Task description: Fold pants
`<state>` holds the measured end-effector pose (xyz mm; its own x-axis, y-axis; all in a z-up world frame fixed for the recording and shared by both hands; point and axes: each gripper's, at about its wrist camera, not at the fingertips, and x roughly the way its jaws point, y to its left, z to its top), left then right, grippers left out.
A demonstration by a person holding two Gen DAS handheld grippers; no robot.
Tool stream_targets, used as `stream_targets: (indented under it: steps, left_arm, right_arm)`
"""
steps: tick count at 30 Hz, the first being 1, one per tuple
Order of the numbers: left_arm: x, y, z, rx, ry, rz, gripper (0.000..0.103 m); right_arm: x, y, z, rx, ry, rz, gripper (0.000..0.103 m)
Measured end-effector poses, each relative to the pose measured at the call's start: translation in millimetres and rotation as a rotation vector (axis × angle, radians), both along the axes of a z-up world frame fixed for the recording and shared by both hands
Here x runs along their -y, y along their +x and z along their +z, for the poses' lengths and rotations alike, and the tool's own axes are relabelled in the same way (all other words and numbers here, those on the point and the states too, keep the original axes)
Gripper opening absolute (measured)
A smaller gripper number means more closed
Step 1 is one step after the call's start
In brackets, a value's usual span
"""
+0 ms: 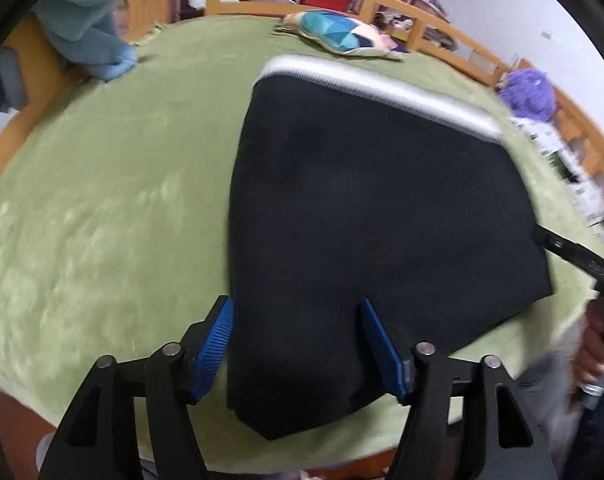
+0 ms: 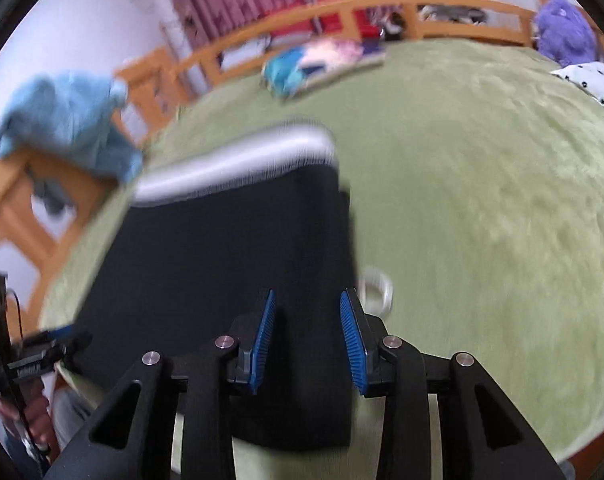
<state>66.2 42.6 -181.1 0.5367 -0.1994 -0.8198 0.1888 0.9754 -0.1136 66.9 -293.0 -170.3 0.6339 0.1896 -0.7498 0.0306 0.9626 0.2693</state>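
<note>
Between the spread pads of the left gripper (image 1: 298, 344) and the narrower, parted pads of the right gripper (image 2: 307, 340) lie folded black pants (image 1: 373, 216), unpinched, flat on a green blanket (image 1: 102, 200).

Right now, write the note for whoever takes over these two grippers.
Left gripper: open, blue pads either side of the near left part of the pants, not pinching.
Right gripper: open, narrower gap, over the near right edge of the pants, holding nothing.
Pants: black, white waistband at the far end, lying flat on the green blanket, already folded into a short block.
Left: a further fold, if wanted, and smoothing. The pictures are blurred, so check the edges first.
</note>
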Motion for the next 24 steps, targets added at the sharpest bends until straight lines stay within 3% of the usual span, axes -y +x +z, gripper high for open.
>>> stream_targets:
  steps: [2,3,5,8,10,12,14,16,22,24]
  left_arm:
    - [-8.8,-1.1,-8.0,-0.039,-0.071,0.021,0.069]
    - [-16.3,0.8,-6.2,-0.087,-0.127,0.034,0.068]
    - [-22.0,2.0,3.1,-0.125,-0.151,0.036,0.068]
    - [-13.9,-8.2,32.8,-0.030,-0.055,0.033,0.066]
    - [-5.7,-16.2,53.3,0.016,-0.046,0.015,0.067]
    - [3.6,-22.6,77.2,0.052,-0.069,-0.003,0.067]
    - [15.1,-32.8,103.5,0.098,-0.074,-0.019,0.068]
    - [24.0,-42.8,121.4,0.136,-0.060,-0.018,0.070]
    - [38.2,-86.5,164.4,0.289,0.001,0.002,0.082]
    - [42.0,-96.4,174.0,0.315,0.012,0.005,0.084]
  right_arm:
    - [-5.4,-10.2,-22.5,-0.035,-0.023,-0.023,0.036]
    - [-4.7,-15.8,-24.0,-0.023,-0.014,-0.039,0.036]
    - [0.2,-20.8,-18.3,-0.038,0.027,-0.064,0.037]
    - [3.5,-26.5,-0.8,-0.050,0.033,-0.090,0.037]
    - [-4.2,-34.4,19.4,-0.026,-0.026,-0.096,0.037]
    - [-13.5,-45.6,45.3,0.007,-0.089,-0.103,0.043]
    - [-24.7,-52.7,72.2,0.039,-0.134,-0.103,0.058]
    - [-33.8,-60.8,98.8,0.075,-0.157,-0.101,0.065]
    - [-47.3,-103.6,156.8,0.166,-0.208,-0.138,0.074]
    - [-49.2,-116.8,168.6,0.192,-0.223,-0.155,0.084]
